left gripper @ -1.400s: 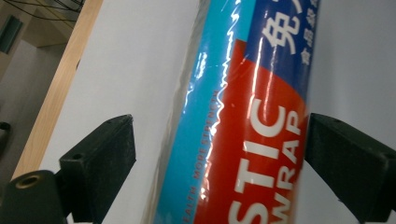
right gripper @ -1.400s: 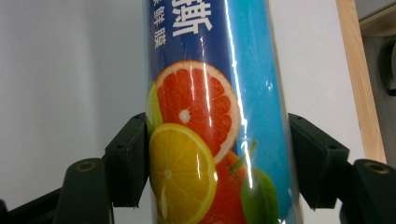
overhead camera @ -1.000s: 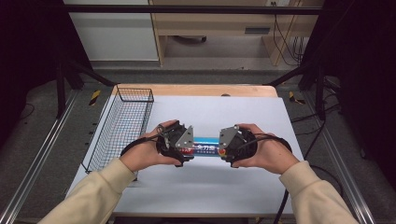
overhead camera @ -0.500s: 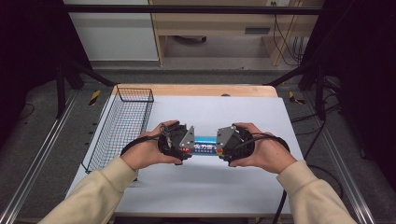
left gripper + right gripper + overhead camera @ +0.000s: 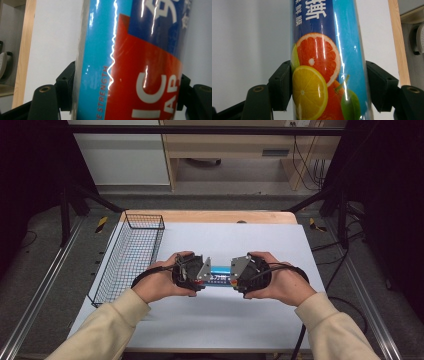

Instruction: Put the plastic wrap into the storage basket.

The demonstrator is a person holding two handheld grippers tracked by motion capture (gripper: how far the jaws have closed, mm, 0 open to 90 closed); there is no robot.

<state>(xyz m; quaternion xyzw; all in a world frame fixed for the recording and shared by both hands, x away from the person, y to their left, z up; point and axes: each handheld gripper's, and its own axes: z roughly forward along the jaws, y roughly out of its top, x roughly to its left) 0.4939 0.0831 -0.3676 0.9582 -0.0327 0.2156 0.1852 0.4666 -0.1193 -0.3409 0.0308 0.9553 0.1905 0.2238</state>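
**Both ends of the cling-film roll now gripped**

Tongs on the left (image 5: 201,276) have just been closing, and in the left gripper view their black jaws sit against both sides of the cling-film roll (image 5: 130,62), pinching its red-and-blue printed end. A second ago those jaws stood wider around the same roll; the squeeze is what has changed, while both hands have kept their place over the white worktop (image 5: 260,330).

To the far left of the high view, the wire basket (image 5: 131,255) stands on the worktop's left edge, well apart from the hands and with nothing visible inside it. Moving right, the left hand (image 5: 162,282) holds its tool level, pointing inward. Between the two tools a short stretch of the roll (image 5: 220,278) shows light blue, lying crosswise near the middle of the worktop; whether it rests on the surface or is lifted just off it I cannot tell.

Right of that, the right tongs (image 5: 239,276) are pressed onto the roll's other end; the right gripper view shows their jaws tight against the wrapper by the printed orange and lemon slices (image 5: 317,82). The right hand (image 5: 280,282) mirrors the left.

With both ends clamped, the roll looks ready to be lifted as one piece, and the basket seems its likely destination. An even lift matters, since the glossy wrapper could slip.
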